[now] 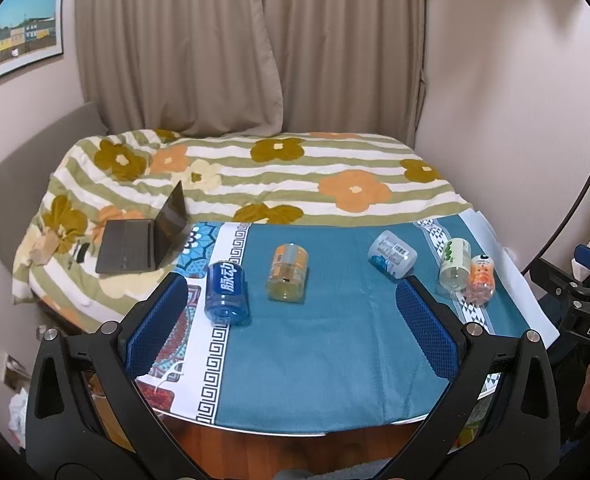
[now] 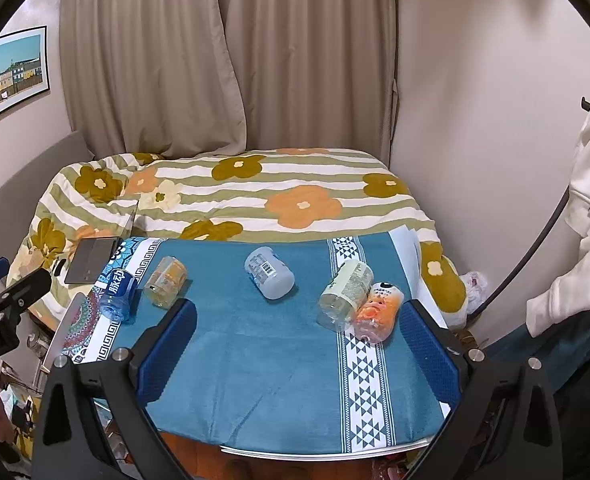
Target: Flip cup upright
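I see five cups lying on their sides on the blue cloth point(image 1: 327, 360), none upright yet. Both my grippers hang above the near edge with fingers wide apart, holding nothing. The blue cup point(image 1: 226, 293) lies just ahead of my left gripper point(image 1: 293, 320), close to its left finger, its long axis running away from me and its open mouth toward me. The orange cup point(image 2: 377, 312) and the green cup point(image 2: 345, 294), touching each other, are nearer to my right gripper point(image 2: 299, 344). I judge the left should take the blue one first, squeezing across its width.
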`<state>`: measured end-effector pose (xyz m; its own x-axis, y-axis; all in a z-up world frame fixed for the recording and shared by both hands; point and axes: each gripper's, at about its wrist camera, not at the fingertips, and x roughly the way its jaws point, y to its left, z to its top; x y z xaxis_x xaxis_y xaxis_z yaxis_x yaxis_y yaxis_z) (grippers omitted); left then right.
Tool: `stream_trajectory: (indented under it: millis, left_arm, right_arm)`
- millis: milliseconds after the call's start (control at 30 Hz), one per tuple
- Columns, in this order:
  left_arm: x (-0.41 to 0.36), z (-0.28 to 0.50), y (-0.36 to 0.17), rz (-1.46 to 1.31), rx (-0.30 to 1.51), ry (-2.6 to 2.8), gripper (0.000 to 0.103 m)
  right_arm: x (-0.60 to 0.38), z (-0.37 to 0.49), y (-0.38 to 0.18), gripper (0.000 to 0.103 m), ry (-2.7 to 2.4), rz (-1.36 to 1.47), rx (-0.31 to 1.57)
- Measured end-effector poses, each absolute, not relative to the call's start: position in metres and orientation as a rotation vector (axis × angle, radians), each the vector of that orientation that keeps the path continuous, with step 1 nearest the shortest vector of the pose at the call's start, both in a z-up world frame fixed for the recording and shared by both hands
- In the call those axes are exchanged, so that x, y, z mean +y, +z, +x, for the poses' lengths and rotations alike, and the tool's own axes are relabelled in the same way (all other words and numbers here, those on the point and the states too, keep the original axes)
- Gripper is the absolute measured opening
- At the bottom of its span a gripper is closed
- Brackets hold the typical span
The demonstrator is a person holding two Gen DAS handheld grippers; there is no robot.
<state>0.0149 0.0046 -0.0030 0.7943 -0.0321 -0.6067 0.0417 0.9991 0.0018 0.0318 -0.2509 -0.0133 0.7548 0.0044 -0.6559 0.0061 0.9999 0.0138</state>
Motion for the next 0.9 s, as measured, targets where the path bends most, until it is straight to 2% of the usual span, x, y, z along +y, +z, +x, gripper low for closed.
stream_trajectory:
  millis: [900]
  left_arm:
    - [0.0122, 0.0176, -0.0025, 0.019, 0.654, -0.035, 0.103]
  right_arm:
    - [-0.2455, 0.0345, -0.0172, 0.101, -0.002, 0.024, 0.721]
